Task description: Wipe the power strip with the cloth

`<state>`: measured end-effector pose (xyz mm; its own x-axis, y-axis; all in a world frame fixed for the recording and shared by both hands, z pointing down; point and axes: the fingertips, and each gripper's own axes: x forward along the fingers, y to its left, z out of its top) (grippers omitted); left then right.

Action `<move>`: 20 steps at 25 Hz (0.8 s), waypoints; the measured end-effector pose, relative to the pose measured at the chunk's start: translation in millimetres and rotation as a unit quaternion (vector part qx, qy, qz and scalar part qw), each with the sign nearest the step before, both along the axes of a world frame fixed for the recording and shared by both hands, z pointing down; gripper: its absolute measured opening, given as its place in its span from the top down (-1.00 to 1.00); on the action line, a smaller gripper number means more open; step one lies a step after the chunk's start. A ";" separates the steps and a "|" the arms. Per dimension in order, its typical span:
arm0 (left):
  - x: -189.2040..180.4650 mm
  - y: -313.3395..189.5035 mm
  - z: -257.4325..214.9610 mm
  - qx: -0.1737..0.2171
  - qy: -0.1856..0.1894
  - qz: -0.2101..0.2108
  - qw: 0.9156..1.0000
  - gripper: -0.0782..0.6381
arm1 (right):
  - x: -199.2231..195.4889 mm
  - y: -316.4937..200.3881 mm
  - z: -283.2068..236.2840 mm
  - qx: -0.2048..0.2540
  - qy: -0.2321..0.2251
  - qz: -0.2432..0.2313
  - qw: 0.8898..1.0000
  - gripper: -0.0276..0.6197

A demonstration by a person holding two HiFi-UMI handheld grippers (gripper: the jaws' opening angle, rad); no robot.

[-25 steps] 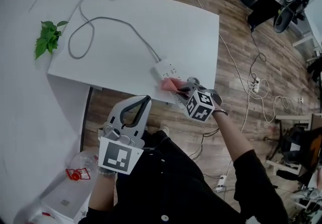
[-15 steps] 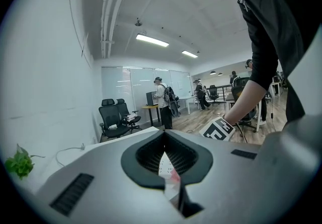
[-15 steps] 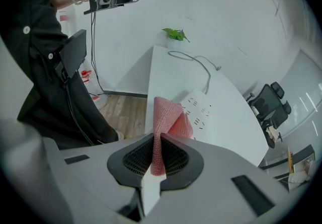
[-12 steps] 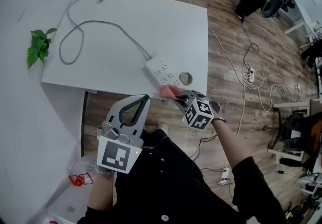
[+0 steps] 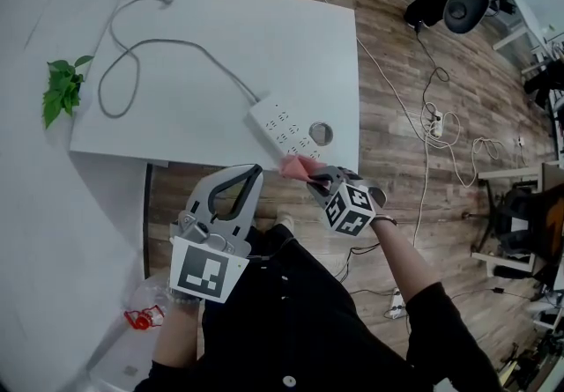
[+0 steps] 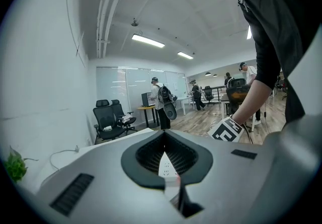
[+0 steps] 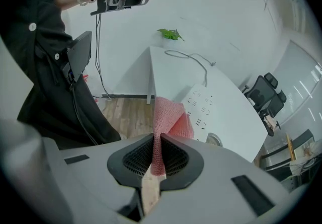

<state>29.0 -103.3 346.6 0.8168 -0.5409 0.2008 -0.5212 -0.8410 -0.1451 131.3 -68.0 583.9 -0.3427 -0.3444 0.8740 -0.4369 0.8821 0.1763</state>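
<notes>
The right gripper (image 7: 157, 140) is clenched on the pink cloth (image 7: 166, 120), which passes between the two jaws and stands up beyond the tips in a folded peak. In the head view this gripper (image 5: 319, 177) is off the table's near edge, and the cloth (image 5: 295, 166) sits at 6 o'clock from the strip (image 5: 286, 123), close to its near end; whether they touch cannot be told. The strip lies flat on the white table (image 5: 220, 38), running from 10 to 4 o'clock, with a round disc (image 5: 321, 133) just beside it at 3 o'clock and its grey cord (image 5: 132, 51) looping away toward 10 o'clock. The left gripper (image 6: 163, 135) has its jaws pressed together on nothing and hangs (image 5: 254, 173) at 8 o'clock from the right one, well short of the table. A plant (image 5: 60, 92) lies off the table's 9 o'clock edge.
</notes>
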 end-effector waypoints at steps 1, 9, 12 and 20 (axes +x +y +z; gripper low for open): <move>0.8 0.5 0.0 0.000 0.000 0.002 1.000 0.74 | 0.2 0.9 0.7 0.002 0.002 0.002 1.000 0.76; 5.8 1.4 -8.0 0.015 -0.001 0.014 1.000 0.74 | 4.0 -5.3 -19.2 0.036 -0.025 0.074 0.996 0.76; 7.0 0.9 -7.7 0.016 -0.008 0.020 1.000 0.74 | 11.6 -12.3 -40.9 0.061 -0.054 0.128 0.988 0.76; 16.1 -1.3 -19.0 0.026 -0.008 0.026 0.999 0.74 | 20.8 -20.4 -103.4 0.127 -0.118 0.212 0.962 0.76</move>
<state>45.1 -104.6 327.6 0.8412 -0.5073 0.1872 -0.4739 -0.8583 -0.1967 152.1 -88.4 480.6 -0.3018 -0.6894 0.6586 -0.8022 0.5568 0.2153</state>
